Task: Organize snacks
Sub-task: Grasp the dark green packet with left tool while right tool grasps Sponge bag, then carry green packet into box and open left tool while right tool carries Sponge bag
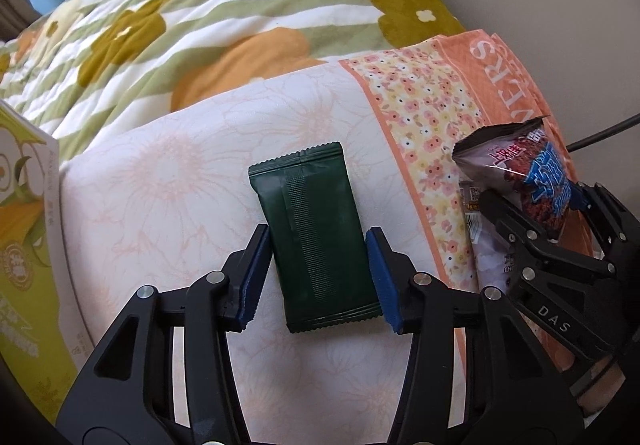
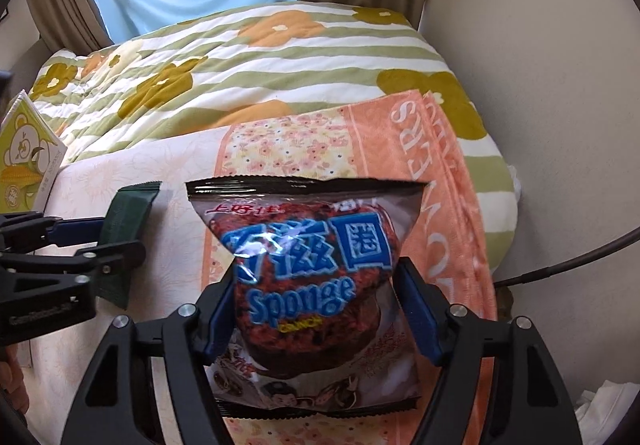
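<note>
Dark green flat foil snack packet (image 1: 316,241): lain on the pale floral pillow (image 1: 168,205) on the bed, bracketed by the left gripper (image 1: 318,279), jaws wide. Glossy chocolate "Sponge" snack bag (image 2: 312,277): clamped upright in the right gripper (image 2: 320,317) above the orange towel (image 2: 436,173).

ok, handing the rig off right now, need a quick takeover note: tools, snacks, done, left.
Left tool: pads on both sides of the dark green packet, which lies on the pale floral pillow; firm grip not confirmed.
Right tool: shut on the Sponge Crunch bag, over the orange towel.
Green box sits at the left.
Done: both snacks reached.
Left: place both; destination not shown.
</note>
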`<control>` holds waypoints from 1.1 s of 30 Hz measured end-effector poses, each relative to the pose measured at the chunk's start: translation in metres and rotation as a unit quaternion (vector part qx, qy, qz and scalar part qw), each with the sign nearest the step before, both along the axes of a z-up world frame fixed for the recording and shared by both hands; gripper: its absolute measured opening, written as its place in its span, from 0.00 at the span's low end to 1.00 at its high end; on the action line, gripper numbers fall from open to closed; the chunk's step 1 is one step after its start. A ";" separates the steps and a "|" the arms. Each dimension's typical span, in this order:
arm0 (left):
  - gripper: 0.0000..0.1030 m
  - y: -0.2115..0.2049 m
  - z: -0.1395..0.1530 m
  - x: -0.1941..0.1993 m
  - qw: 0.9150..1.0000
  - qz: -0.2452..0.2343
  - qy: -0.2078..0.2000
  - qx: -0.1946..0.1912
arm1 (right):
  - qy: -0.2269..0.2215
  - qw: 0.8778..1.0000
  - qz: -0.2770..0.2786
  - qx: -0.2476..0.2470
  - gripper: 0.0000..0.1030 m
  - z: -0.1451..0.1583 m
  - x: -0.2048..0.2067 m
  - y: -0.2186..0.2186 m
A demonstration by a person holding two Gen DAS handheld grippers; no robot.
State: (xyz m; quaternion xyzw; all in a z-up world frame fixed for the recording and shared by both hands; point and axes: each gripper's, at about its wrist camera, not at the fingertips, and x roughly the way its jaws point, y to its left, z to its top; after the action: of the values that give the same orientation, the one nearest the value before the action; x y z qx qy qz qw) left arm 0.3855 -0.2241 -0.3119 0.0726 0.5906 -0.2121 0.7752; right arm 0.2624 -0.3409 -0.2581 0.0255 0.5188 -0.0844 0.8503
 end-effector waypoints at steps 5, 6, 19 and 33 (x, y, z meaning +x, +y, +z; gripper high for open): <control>0.43 0.003 0.019 -0.006 1.000 0.004 -0.012 -0.014 | -0.011 1.000 0.002 0.010 0.55 0.010 -0.005 -0.001; 0.43 0.005 0.025 -0.007 1.000 0.007 -0.016 -0.019 | -0.015 1.000 0.002 0.011 0.55 0.014 -0.007 -0.001; 0.43 0.042 0.146 -0.048 0.990 0.058 -0.112 -0.068 | -0.089 0.995 0.050 0.016 0.54 0.101 -0.032 0.015; 0.43 0.177 0.226 -0.077 0.969 0.152 -0.181 -0.073 | -0.168 0.971 0.153 0.080 0.54 0.189 -0.038 0.115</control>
State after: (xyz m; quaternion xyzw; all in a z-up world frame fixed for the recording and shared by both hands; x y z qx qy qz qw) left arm 0.3089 -0.0472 -0.0857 -0.0379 0.4277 -0.1181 0.8954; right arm 0.2242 -0.2259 -0.0693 0.0273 0.3714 0.0940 0.9233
